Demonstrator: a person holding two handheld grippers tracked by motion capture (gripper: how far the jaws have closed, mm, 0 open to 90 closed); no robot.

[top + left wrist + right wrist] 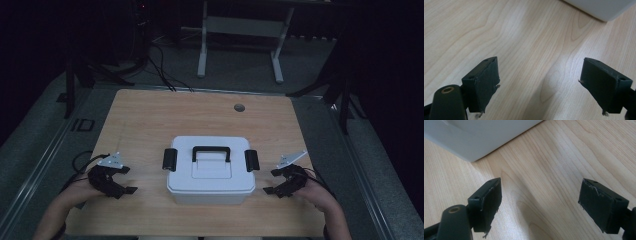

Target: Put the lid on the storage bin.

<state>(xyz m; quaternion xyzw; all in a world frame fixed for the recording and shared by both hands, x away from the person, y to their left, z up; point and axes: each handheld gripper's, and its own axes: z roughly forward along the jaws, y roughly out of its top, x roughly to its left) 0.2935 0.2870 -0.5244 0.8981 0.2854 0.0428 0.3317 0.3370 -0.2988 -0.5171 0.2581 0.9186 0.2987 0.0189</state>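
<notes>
- Box (210,170), white plastic with a lid, sat at the table's (150,115) near-centre, between both grippers and touching neither.
- Left gripper (120,180) and right gripper (274,181) rested low beside it, jaws spread with nothing between them.
- Walls appeared rigid and smooth, so likely slippery to the pads; weight could not be judged.
- Black handle (211,151) on the lid offered the surest hold.
- Black latches (170,159) at both ends probably needed releasing before the lid would lift.
</notes>
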